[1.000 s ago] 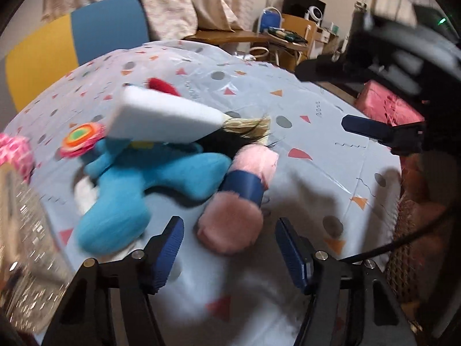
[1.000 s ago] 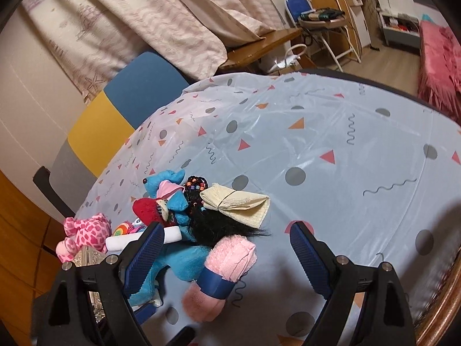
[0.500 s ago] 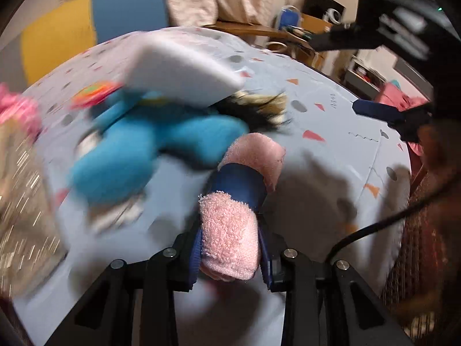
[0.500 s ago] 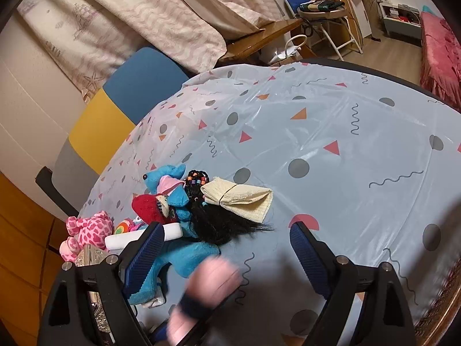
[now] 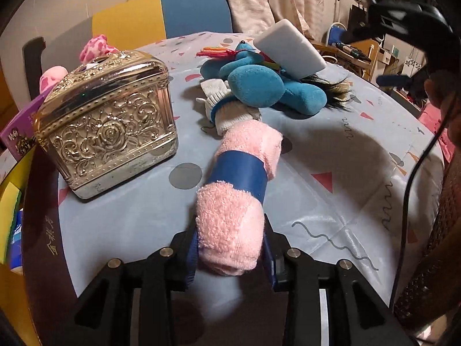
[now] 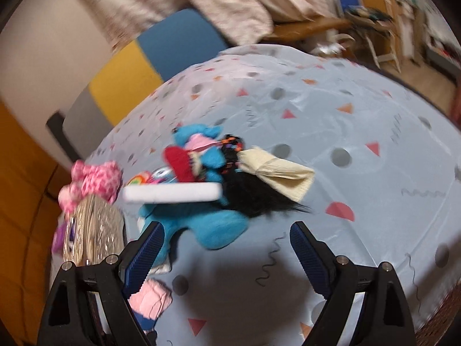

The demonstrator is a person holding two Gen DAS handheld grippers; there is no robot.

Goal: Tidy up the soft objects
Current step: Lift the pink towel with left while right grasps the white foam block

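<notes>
— What did the left gripper (image 5: pixel 230 255) have?
— Its jaws, just closing, clamped the rolled pink towel (image 5: pixel 239 193) above the table (image 5: pixel 331 155).
— And the right gripper (image 6: pixel 227 256)?
— Spread wide, empty; the blue plush (image 6: pixel 213 225) lay beyond.

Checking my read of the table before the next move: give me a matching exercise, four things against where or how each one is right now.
Things:
1. pink rolled towel
2. white foam block
3. gold ornate box
4. right gripper

States:
A. jaws wide apart, nothing between them
B. leaning on top of the blue plush toy
C. clamped at one end in the left gripper
D. standing on the tablecloth, left of the towel in the left wrist view

Pairs: 1-C, 2-B, 3-D, 4-A
</notes>
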